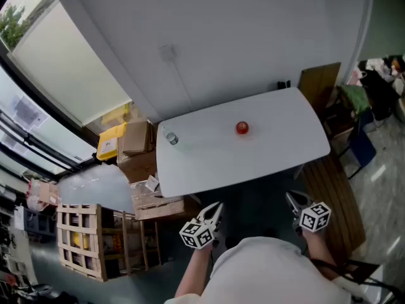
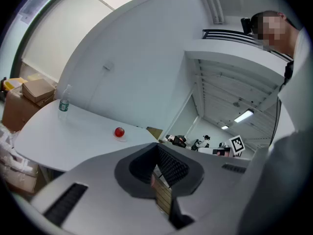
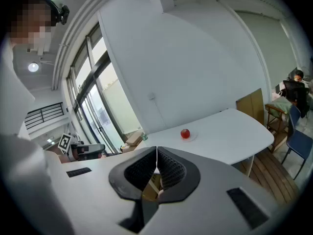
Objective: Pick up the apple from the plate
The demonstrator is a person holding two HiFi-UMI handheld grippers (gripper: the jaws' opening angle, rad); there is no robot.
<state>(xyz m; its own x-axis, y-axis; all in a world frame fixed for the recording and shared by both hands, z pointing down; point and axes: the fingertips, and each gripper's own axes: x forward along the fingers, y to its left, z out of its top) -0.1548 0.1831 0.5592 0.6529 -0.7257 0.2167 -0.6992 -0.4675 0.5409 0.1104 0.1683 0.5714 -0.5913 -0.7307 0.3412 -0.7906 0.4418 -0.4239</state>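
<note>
A red apple point(image 1: 242, 128) rests on a pale plate point(image 1: 251, 134) toward the far side of a white table point(image 1: 278, 151). Both grippers hang below the table's near edge, well short of the apple. My left gripper point(image 1: 215, 211) is shut with nothing in it, and so is my right gripper point(image 1: 293, 201). The left gripper view has the apple point(image 2: 119, 131) small and far off to the left, beyond the meeting jaws of the left gripper point(image 2: 157, 149). In the right gripper view the apple point(image 3: 185, 133) lies ahead and slightly right of the right gripper point(image 3: 156, 154), whose jaws touch.
A small water bottle point(image 1: 171, 138) stands at the table's left end. Cardboard boxes point(image 1: 136, 145) and a wooden crate point(image 1: 81, 240) crowd the floor to the left. A wooden board point(image 1: 319, 84) and a blue chair point(image 1: 362, 145) are at the right; a wall runs behind the table.
</note>
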